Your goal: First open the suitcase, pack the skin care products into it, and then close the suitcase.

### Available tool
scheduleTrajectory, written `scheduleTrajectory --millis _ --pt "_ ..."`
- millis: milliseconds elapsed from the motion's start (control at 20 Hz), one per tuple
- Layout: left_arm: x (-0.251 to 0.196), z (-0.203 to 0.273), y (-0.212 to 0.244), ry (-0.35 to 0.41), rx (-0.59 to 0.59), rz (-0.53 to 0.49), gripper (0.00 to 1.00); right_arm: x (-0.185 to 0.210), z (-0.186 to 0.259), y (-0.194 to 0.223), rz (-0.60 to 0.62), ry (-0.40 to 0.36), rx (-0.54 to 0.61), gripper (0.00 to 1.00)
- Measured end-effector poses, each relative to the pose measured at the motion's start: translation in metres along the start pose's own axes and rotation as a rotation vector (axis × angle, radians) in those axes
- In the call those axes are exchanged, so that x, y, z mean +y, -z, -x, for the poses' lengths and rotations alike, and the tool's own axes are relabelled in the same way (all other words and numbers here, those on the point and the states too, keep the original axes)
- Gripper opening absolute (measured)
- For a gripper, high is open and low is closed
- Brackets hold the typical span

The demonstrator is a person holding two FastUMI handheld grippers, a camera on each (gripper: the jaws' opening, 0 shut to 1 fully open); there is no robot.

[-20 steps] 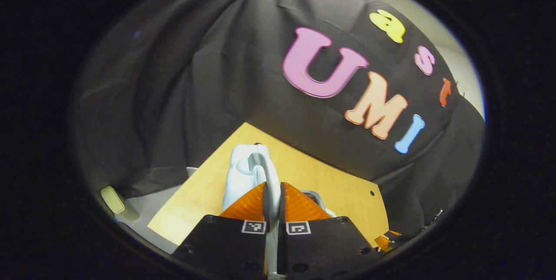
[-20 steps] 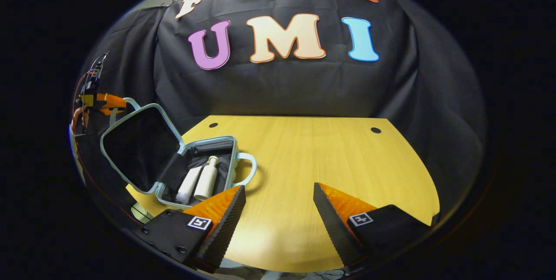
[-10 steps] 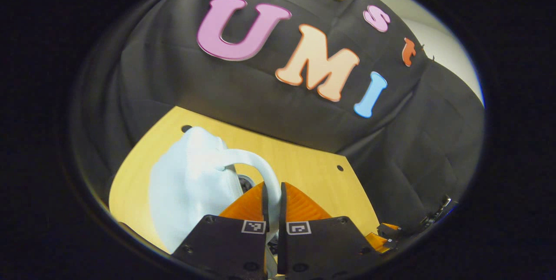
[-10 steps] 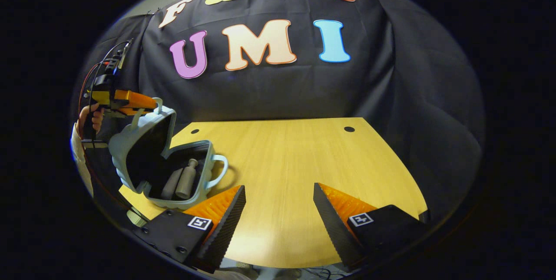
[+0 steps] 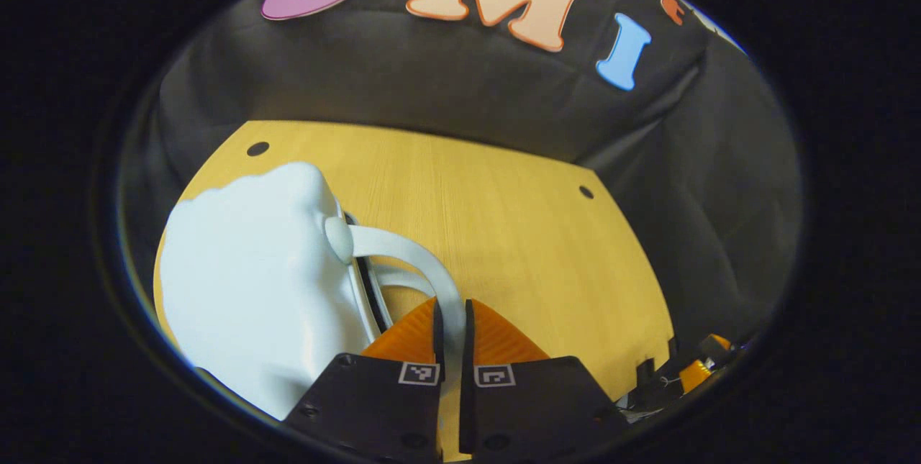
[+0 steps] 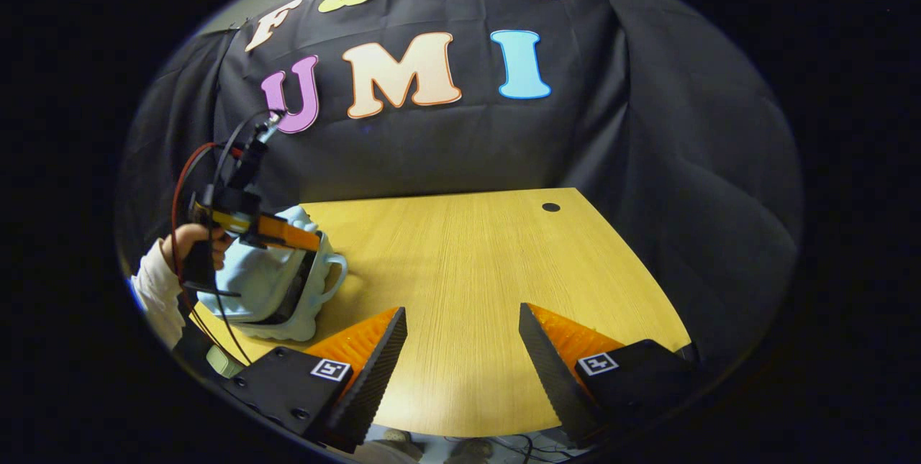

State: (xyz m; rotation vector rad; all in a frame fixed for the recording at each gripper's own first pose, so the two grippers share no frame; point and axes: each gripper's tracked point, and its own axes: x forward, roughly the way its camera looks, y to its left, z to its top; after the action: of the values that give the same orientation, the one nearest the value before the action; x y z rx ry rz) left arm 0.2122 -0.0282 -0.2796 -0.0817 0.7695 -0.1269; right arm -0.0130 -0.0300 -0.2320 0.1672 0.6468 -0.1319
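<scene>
Left gripper view: the pale blue suitcase (image 5: 252,284) lies left of and just ahead of the left gripper (image 5: 452,320), its domed lid (image 5: 245,262) uppermost and lowered almost onto the base, a thin dark seam remaining at the rim beside the fingers. Its long axis runs away from the gripper toward the booth wall, and the handled edge points to the right, across the wooden table (image 5: 518,234). The orange fingers (image 5: 410,331) are pressed together on the lid's curved handle (image 5: 424,270), which passes up between them; a second handle loop shows just beneath it. Compared with the frame 1.0 s ago, when the lid stood raised and edge-on, and 0.5 s ago, when it was half lowered, the lid has swung down toward the base. Small square black-and-white markers sit on the black finger mounts; no legible brand or label appears on the suitcase. Right gripper view: the suitcase (image 6: 270,284) sits on the table (image 6: 468,270) far to the left of the right gripper (image 6: 463,338), with the left gripper (image 6: 277,232) and the hand (image 6: 188,239) holding it on top; the black interior and white bottles seen earlier are now covered by the lid. The right gripper hangs over bare tabletop with its fingers (image 6: 367,345) wide apart, holding nothing.
</scene>
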Motion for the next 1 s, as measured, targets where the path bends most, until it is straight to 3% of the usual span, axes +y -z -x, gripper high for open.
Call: scheduleTrajectory --millis 50,150,300,450,500,600,650,750,1000 --pt "0.001 -0.008 0.004 -0.015 0.019 -0.009 0.04 -0.002 0.000 0.000 -0.004 0.001 -0.001 0.94" --pt "0.001 -0.018 0.013 -0.039 0.042 -0.020 0.04 -0.005 0.002 0.001 -0.009 0.003 -0.002 0.98" --pt "0.005 -0.023 0.014 -0.087 0.058 -0.057 0.06 -0.003 0.001 -0.001 -0.010 -0.002 -0.007 0.95" --pt "0.007 -0.016 0.007 -0.127 0.046 -0.088 0.18 0.001 0.003 -0.009 -0.007 -0.015 -0.025 0.95" --pt "0.007 -0.009 -0.002 -0.126 0.023 -0.102 0.30 0.003 0.003 -0.014 -0.005 -0.020 -0.035 0.95" --pt "0.007 0.006 -0.016 -0.141 -0.031 -0.125 0.80 0.007 0.001 -0.025 -0.002 -0.031 -0.061 0.99" --pt "0.009 0.020 -0.024 -0.167 -0.057 -0.150 0.96 0.008 0.001 -0.031 -0.003 -0.036 -0.075 0.99" --pt "0.003 0.038 -0.036 -0.181 -0.111 -0.186 0.98 0.012 0.002 -0.043 -0.011 -0.047 -0.105 0.98" --pt "-0.026 0.088 -0.052 -0.115 -0.264 -0.183 0.96 0.016 0.008 -0.072 -0.021 -0.057 -0.185 0.98"
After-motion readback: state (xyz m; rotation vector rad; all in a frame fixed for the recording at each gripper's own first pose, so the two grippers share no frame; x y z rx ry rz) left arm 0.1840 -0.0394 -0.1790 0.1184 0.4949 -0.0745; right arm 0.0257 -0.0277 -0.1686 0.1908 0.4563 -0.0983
